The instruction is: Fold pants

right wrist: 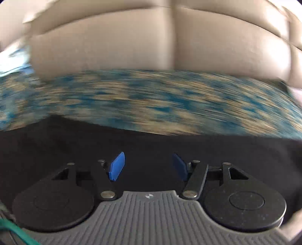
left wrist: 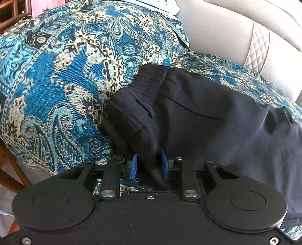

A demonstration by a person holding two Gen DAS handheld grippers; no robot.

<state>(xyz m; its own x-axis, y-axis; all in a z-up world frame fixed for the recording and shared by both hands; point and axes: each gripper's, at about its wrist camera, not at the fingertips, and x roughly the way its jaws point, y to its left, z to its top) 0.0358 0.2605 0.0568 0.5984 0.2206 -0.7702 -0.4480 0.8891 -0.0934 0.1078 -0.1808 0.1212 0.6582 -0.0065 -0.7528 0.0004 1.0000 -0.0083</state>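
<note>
Dark navy pants (left wrist: 198, 116) lie on a blue paisley throw (left wrist: 66, 75) over a sofa. Their ribbed waistband (left wrist: 151, 83) points away from me, with a folded layer on the left. My left gripper (left wrist: 149, 164) is shut on a fold of the pants fabric between its blue fingertips (left wrist: 134, 165). In the right wrist view the pants (right wrist: 151, 143) spread flat under my right gripper (right wrist: 149, 164), which is open, blue fingertips (right wrist: 118, 165) wide apart just above the cloth. That view is motion-blurred.
The beige sofa backrest (left wrist: 226, 28) rises behind the throw, with a quilted cushion (left wrist: 260, 45) at the right. Wooden furniture (left wrist: 11, 11) stands at the far left. The throw (right wrist: 151, 98) and beige backrest (right wrist: 151, 37) show blurred in the right wrist view.
</note>
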